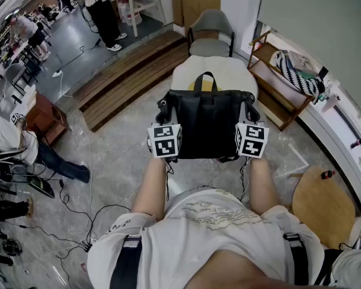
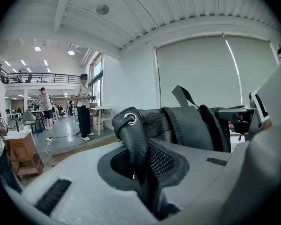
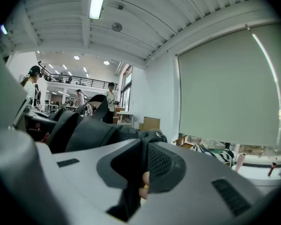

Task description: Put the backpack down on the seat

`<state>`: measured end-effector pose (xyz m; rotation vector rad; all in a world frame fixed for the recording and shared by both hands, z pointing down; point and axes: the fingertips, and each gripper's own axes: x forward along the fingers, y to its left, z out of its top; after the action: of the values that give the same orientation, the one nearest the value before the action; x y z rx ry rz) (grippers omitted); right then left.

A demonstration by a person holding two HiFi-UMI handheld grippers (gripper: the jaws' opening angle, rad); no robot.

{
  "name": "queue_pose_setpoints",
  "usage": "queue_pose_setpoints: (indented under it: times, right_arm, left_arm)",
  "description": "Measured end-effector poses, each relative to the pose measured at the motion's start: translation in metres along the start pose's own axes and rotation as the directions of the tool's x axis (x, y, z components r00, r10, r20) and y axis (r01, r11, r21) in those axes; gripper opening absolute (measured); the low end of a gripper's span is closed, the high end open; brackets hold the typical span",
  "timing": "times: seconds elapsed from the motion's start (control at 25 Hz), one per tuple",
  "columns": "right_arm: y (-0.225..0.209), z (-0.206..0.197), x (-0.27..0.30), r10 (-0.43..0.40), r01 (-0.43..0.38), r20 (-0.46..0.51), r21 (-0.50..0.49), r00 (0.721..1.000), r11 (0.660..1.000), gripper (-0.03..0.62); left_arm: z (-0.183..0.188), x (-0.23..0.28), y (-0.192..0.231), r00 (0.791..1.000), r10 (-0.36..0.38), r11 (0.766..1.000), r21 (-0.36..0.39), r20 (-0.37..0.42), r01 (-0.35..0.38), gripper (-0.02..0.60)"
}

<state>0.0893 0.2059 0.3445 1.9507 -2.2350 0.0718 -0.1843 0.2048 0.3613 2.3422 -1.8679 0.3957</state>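
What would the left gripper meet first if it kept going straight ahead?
The left gripper is shut on the backpack strap; beyond, probably the cream seat, though depth is unclear.

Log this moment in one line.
left gripper: shut on backpack | right gripper: shut on backpack | backpack: held up, near seat

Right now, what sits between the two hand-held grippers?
The black backpack spans the gap, as the head view shows. The left hand-held gripper and the right hand-held gripper each clamp one upper corner of it.
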Motion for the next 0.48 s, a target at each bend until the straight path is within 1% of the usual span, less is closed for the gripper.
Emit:
queue_pose_setpoints:
  times: [0.2, 0.48]
  right_arm:
    - [-0.002, -0.003, 0.002, 0.008, -0.008, 0.002, 0.000, 1.000, 1.000, 0.040]
    - [-0.019, -0.015, 0.005, 0.031, -0.031, -0.006, 0.021, 0.999, 0.999, 0.040]
  left_arm:
    - [-0.006, 0.002, -0.003, 1.000, 0.000, 1.000, -0.015, 0.006, 0.000, 0.064]
    - [-0.014, 0.011, -0.021, 1.000, 0.002, 1.000, -0.026, -0.008, -0.002, 0.064]
